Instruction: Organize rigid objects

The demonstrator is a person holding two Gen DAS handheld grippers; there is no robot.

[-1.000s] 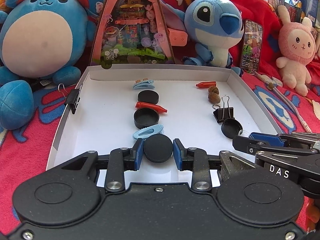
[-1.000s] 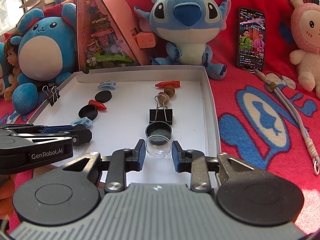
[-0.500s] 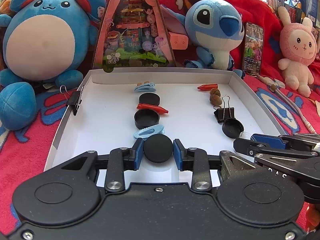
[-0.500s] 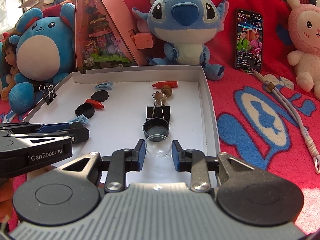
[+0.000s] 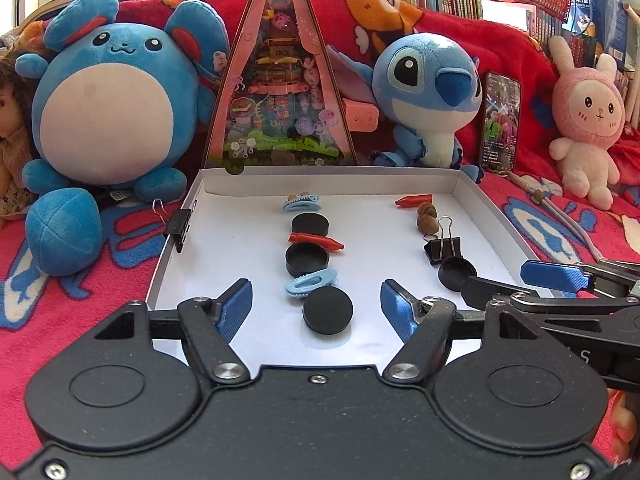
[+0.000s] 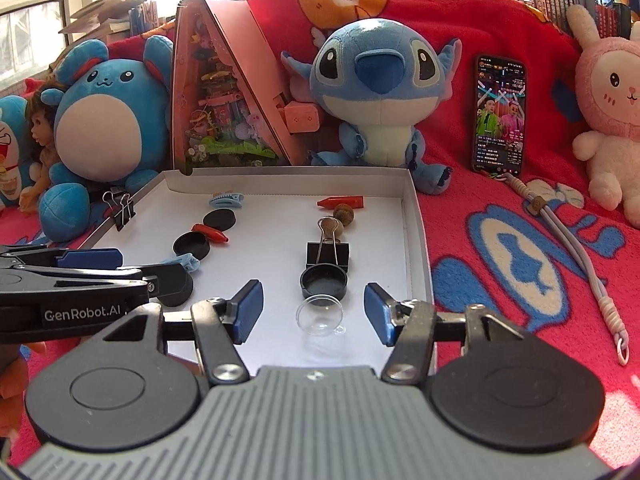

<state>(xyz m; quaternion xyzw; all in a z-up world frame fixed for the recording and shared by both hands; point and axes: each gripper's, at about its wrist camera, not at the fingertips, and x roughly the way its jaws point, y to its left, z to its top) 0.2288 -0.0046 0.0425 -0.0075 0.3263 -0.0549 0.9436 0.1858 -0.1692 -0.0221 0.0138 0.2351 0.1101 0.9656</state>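
A white shallow box [image 5: 404, 178] holds two rows of small items. My left gripper [image 5: 316, 308] is open, its jaws on either side of a black round cap [image 5: 328, 310] that lies on the box floor, the nearest item of the left row. My right gripper [image 6: 314, 312] is open around a clear round lid [image 6: 320, 314] that lies at the near end of the right row, just in front of a black cup-shaped cap [image 6: 324, 282]. Each gripper shows in the other's view, the right one [image 5: 552, 276] and the left one [image 6: 92, 260].
The left row has blue hair clips [image 5: 312, 280], black caps [image 5: 307, 257] and a red crayon [image 5: 316, 240]. The right row has a binder clip [image 6: 328, 254], nuts [image 6: 344, 212] and a red crayon [image 6: 340, 202]. Plush toys [image 5: 108, 116], a phone [image 6: 500, 116] and a cord [image 6: 568, 240] surround the box.
Both grippers have opened and let go: the black cap and the clear lid now lie on the box floor. Both grippers have drawn back a little.
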